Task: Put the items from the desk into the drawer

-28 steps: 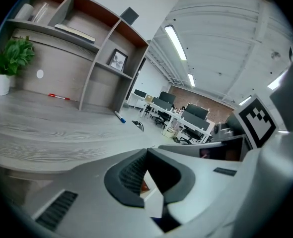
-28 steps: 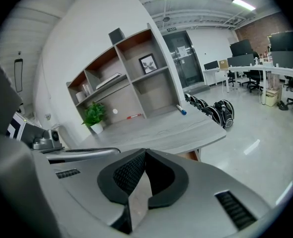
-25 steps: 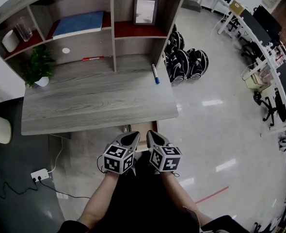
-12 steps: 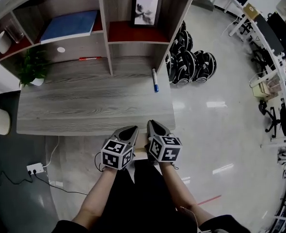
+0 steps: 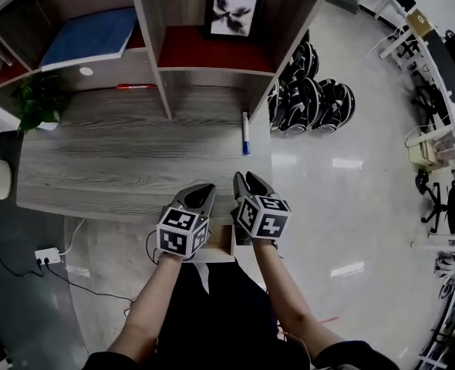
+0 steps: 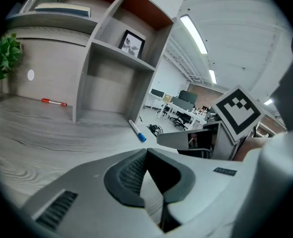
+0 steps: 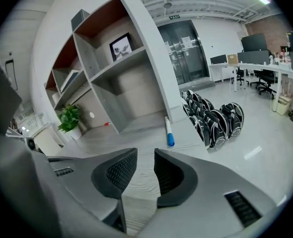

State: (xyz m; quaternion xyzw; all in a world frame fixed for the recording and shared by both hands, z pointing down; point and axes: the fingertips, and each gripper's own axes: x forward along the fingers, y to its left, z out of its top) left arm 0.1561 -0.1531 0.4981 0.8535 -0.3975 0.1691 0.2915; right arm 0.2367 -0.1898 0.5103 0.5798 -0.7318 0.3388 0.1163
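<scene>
Blue-capped white marker [image 5: 245, 133] lay along the grey wooden desk's [image 5: 119, 164] right edge, straight ahead of the right gripper [image 5: 247, 178], whose empty jaws had just been opening; the left gripper's [image 5: 205, 190] jaws were together.

A white marker with a blue cap [image 5: 245, 133] lies flat near the tabletop's [image 5: 119, 160] right edge; a red pen [image 5: 135, 86] lies at its back.

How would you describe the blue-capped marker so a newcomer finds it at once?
On the grey wood-grain desk, go to its right end. The white marker with a blue cap lies there alone; the thin red pen lies further left, against the back.
</scene>
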